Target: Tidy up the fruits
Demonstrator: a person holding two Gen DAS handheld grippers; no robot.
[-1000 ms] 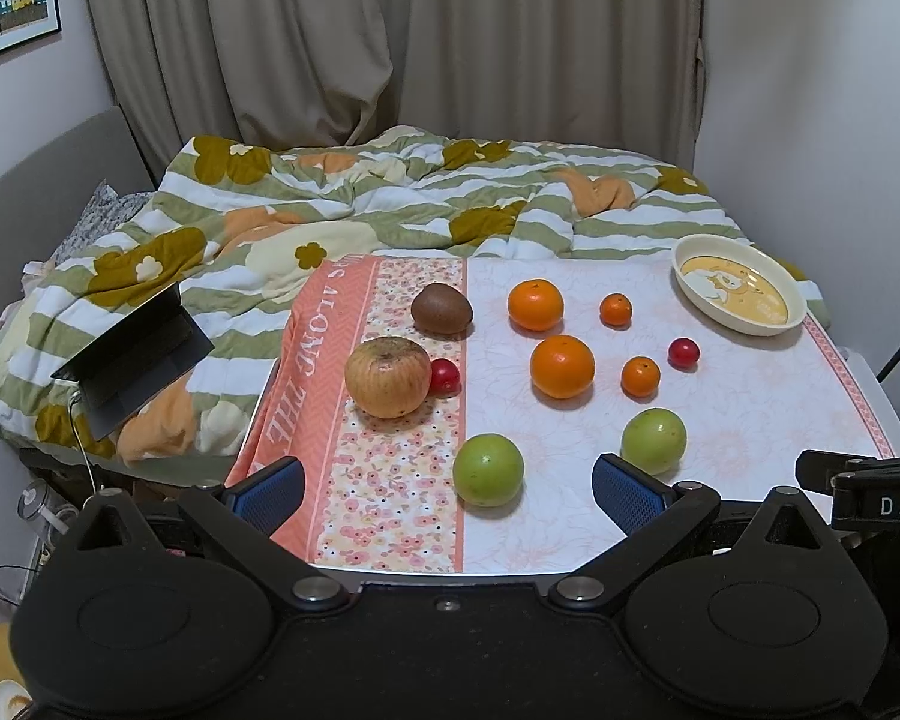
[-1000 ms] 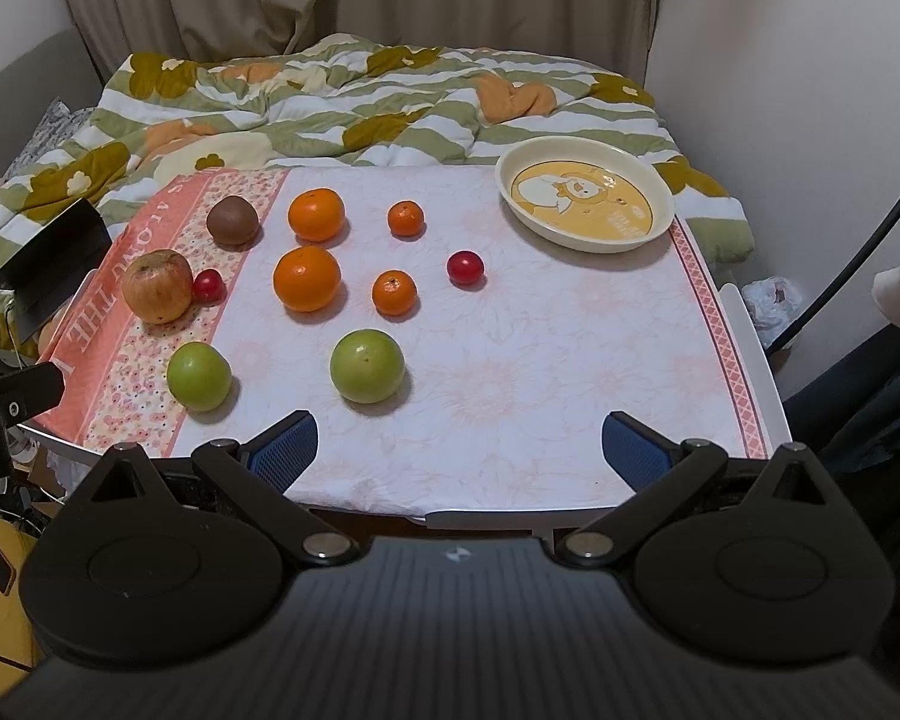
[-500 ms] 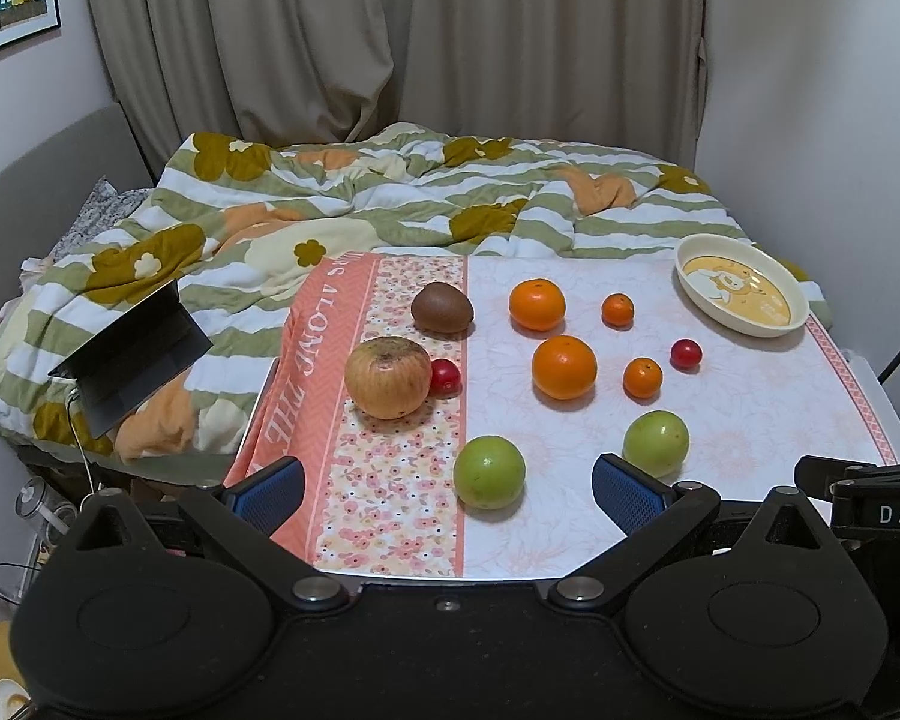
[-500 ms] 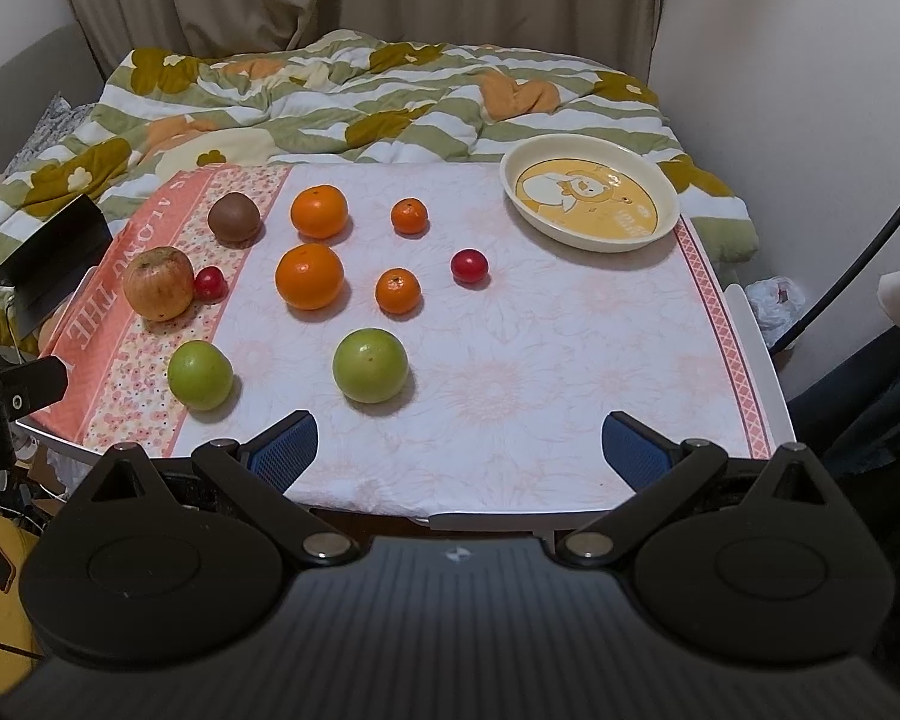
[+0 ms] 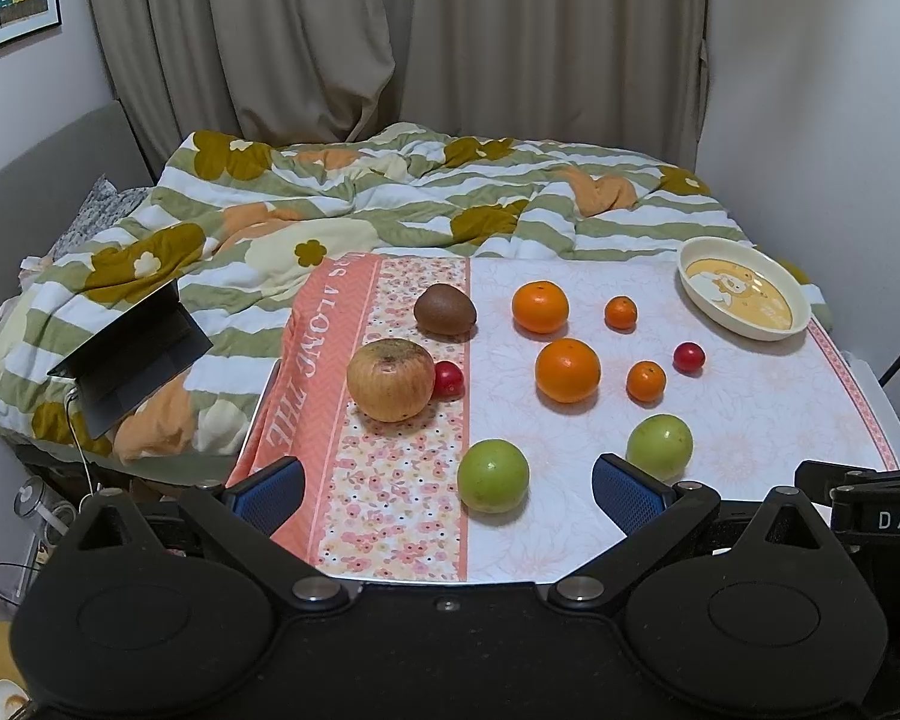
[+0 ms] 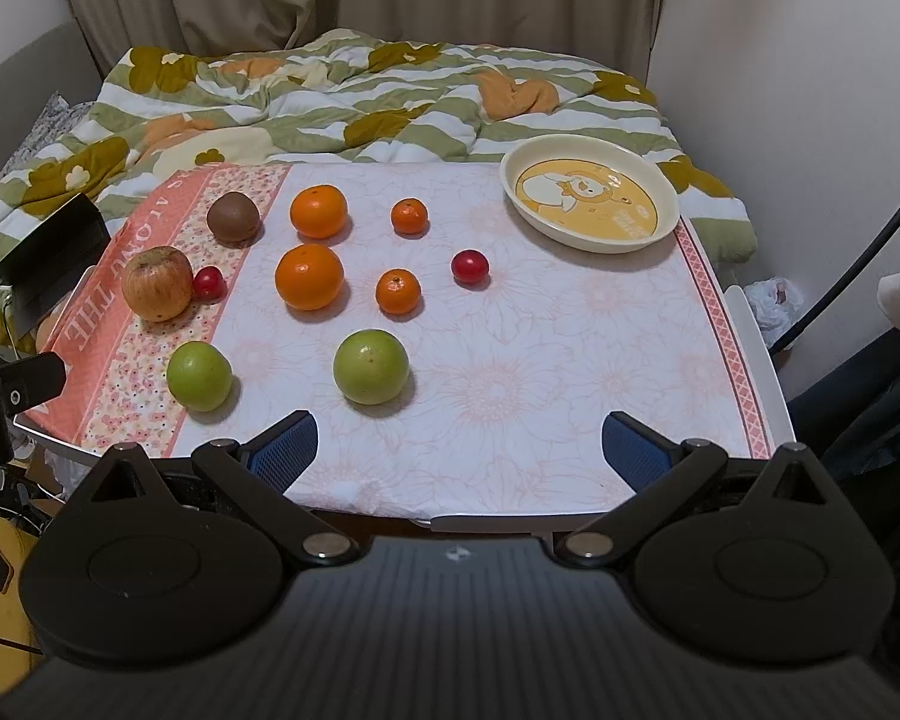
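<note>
Step in hand: the very start, by my reading; no fruit is lifted and none lies in the dish.
Left gripper: fingers spread wide and holding nothing, hovering at the near edge of the tabletop, with one green apple framed between them.
Right gripper: fingers likewise spread and empty, held low at the 6 o'clock edge; the other green apple sits just beyond its left finger.
Dish: cream, with a cartoon print, empty, at about 1 o'clock on the tabletop in the right wrist view.
Oranges: two large oranges near the middle, two small mandarins just to their right.
Cherry tomatoes: one between the mandarins and the dish, one touching the russet apple.
Russet apple: at 9 o'clock on the floral cloth strip, with a kiwi beyond it toward 11 o'clock.
Next move, as I judge it: lower one gripper over the nearest green apple, centre the fingers on its widest part, and close gently, since round fruit rolls if nudged off centre.
Likely target: the dish, though it looks too small for every fruit.
</note>
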